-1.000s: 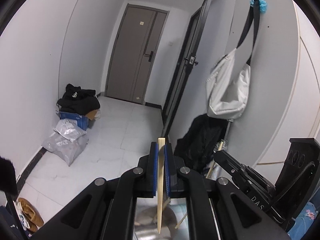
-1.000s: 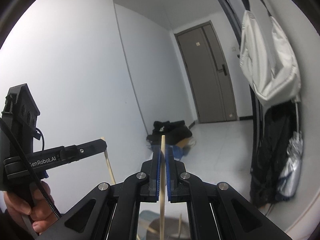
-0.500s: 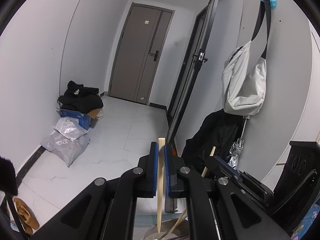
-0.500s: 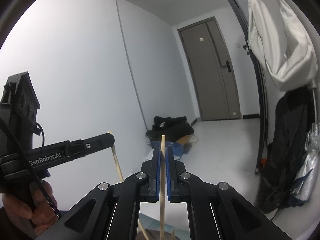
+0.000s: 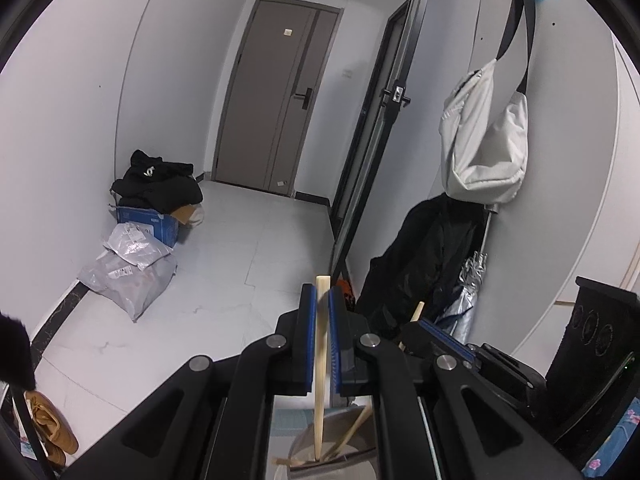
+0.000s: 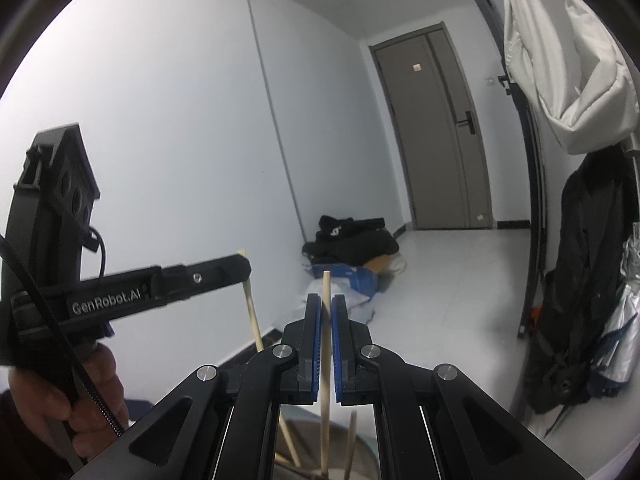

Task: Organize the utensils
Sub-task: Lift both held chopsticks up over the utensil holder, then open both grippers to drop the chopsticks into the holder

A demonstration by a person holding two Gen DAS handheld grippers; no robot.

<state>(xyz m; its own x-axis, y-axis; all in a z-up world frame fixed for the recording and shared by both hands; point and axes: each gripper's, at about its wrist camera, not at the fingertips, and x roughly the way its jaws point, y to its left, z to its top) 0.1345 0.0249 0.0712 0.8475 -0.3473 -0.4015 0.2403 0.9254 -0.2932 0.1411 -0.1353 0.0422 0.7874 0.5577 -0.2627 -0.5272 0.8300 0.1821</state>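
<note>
where the left wrist view looks down a hallway, the left gripper (image 5: 323,308) sits at lower centre, its blue pads clamped on an upright chopstick (image 5: 320,364). the stick's lower end reaches into a metal cup (image 5: 332,446) at the bottom edge, where other sticks lean. just right of it, the right gripper (image 5: 434,330) pokes in from the lower right, a second stick (image 6: 326,344) showing past its tip. a door (image 5: 276,92) stands at upper centre, a white bag (image 5: 482,152) hangs at upper right, and black clothes (image 5: 158,184) lie on a blue box (image 5: 148,226) at middle left.

in the right wrist view, the right gripper sits at lower centre, pads closed on the second stick, which runs down toward the cup at the bottom edge. at middle left, the left gripper comes in sideways, held by a hand (image 6: 60,396), pinching its chopstick, which slants down toward the cup.
</note>
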